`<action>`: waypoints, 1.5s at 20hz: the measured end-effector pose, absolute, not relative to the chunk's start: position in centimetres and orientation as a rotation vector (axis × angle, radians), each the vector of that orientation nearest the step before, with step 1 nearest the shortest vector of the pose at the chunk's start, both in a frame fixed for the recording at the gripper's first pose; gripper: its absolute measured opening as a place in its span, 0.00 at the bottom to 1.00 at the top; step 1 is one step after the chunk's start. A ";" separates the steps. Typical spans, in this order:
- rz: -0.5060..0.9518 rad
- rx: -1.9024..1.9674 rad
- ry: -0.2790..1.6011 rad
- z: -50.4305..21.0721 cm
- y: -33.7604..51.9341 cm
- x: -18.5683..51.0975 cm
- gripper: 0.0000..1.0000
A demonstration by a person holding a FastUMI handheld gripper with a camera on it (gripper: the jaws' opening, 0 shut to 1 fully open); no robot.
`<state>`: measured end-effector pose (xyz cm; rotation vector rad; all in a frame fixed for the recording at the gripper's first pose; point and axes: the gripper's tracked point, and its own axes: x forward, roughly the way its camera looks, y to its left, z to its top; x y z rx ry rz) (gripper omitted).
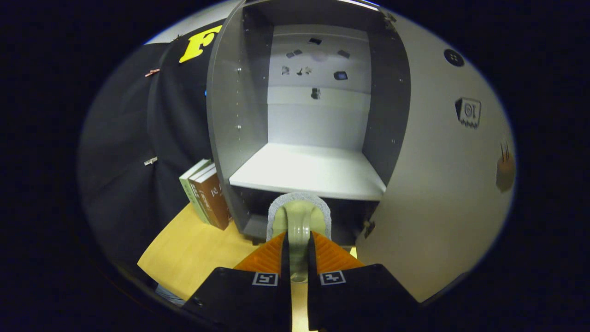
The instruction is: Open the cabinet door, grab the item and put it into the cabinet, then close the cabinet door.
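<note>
Gripper (298, 258) is clamped on the handle of a pale green mug (299, 221); both fingers (269, 258) press on the handle's sides, the handle standing upright in the narrow gap between them. The mug's body lies just beyond the fingertips, with a speckled grey rim arching over the top of the handle.

Straight ahead, beyond the mug, stands the grey cabinet (226, 115) with its door (438, 184) swung fully open to the right of the fingers. The door's pale inner face carries a few small stickers and a dark round fitting near its top. A hinge shows at the door's lower edge, just right of the mug.

Inside the cabinet: a white shelf (309, 173), bare, sits just above and beyond the mug. The white back panel bears several small dark marks, too small to identify. Rows of peg holes run down the left inner wall.

To the left of the fingers, leaning against the cabinet's outer side, are books (206, 193), one with a brown cover, others with greenish-white spines. They rest on a light wooden tabletop (193, 251), which extends beneath the gripper. The mug is held above this table, in front of the cabinet's lower edge, not yet inside.
</note>
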<state>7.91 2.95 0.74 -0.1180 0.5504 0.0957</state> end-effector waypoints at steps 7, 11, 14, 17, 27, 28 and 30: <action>0.093 -0.104 0.401 6.0 3.1 15.6 0.18; 0.069 -0.047 0.382 6.0 3.3 19.7 0.18; 0.058 0.011 0.390 4.9 4.0 22.3 0.18; 0.039 -0.015 0.419 2.6 3.5 25.5 0.17; -0.011 0.046 0.381 0.7 2.4 31.2 0.40; -0.014 0.057 0.376 0.7 2.3 31.4 0.47; -0.004 0.054 0.362 1.0 2.3 31.5 0.53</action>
